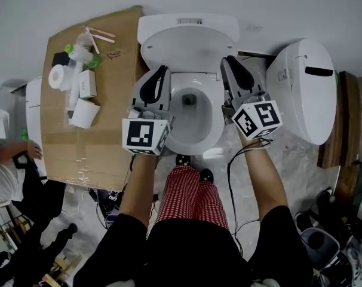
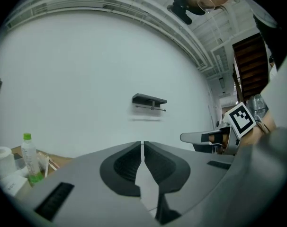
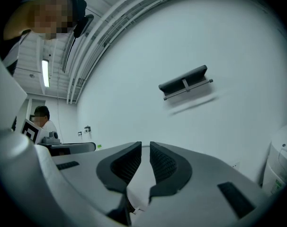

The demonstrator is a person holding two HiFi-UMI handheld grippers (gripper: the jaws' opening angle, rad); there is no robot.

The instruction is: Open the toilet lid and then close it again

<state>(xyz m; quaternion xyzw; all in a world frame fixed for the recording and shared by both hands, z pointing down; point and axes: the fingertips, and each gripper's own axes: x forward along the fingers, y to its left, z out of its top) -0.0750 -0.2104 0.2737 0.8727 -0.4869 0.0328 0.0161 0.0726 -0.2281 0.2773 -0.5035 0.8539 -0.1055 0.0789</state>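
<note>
Toilet lid (image 1: 187,48): we find it already up vs. tank (image 1: 189,21), so opening's done, closing's left; left gripper (image 1: 162,70) jaws together, empty; right gripper (image 1: 229,61) jaws a slit apart, empty, both over bowl (image 1: 190,109).

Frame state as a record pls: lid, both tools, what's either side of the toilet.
toilet lid: up, at the tank end; bowl exposed
left tool: at the bowl's left side, jaws together, empty
right tool: at the bowl's right side, jaws a slit apart, empty
left side: cardboard sheet with paper roll, bottle, boxes
right side: second white unit, closed
</note>
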